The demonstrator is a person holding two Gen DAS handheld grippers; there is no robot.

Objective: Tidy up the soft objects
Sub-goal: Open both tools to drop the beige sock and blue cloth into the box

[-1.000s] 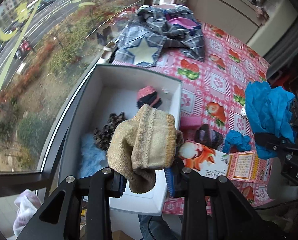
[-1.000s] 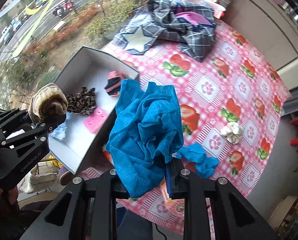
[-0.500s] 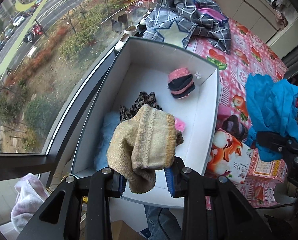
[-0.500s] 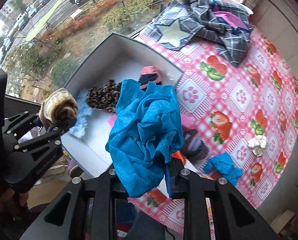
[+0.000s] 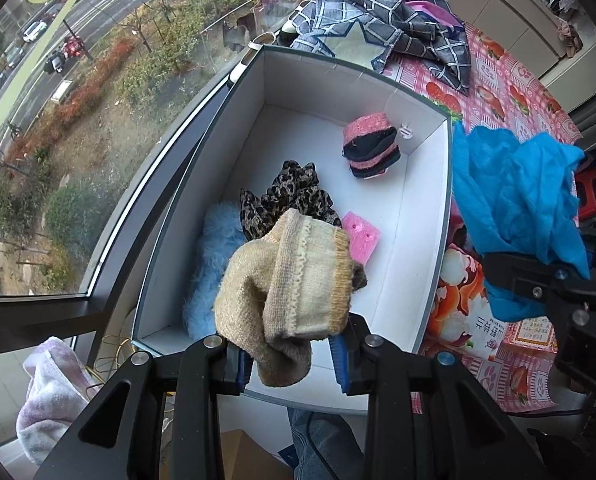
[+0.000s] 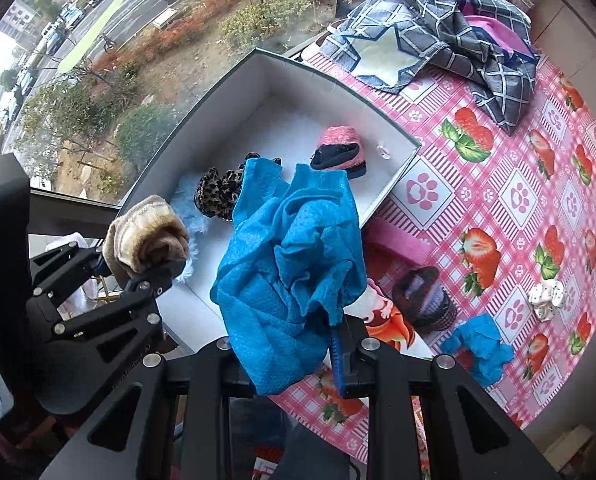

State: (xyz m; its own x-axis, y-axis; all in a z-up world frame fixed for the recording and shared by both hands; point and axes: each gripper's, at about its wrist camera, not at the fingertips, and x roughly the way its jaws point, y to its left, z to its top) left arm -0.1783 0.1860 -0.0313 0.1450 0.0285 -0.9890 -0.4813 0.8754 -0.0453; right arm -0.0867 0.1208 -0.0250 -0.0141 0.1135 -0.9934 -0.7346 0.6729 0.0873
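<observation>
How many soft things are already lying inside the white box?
4: a fluffy blue piece at the near left, a leopard-print piece beside it, a pink pad, and pink-and-black socks farthest away. Others may hide beneath.

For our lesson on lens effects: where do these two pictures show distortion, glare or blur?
Left wrist view: the window frame and the white box rim bow into curves; corners go black. Right wrist view: the same bulge bends the checked tablecloth; bright daylight washes out the far left. Both stay sharp, with soft shadows.

Socks (image 5: 372, 151) and scrunchie (image 5: 288, 200) lie in the box (image 5: 438, 216) on the table (image 6: 498, 184)
</observation>
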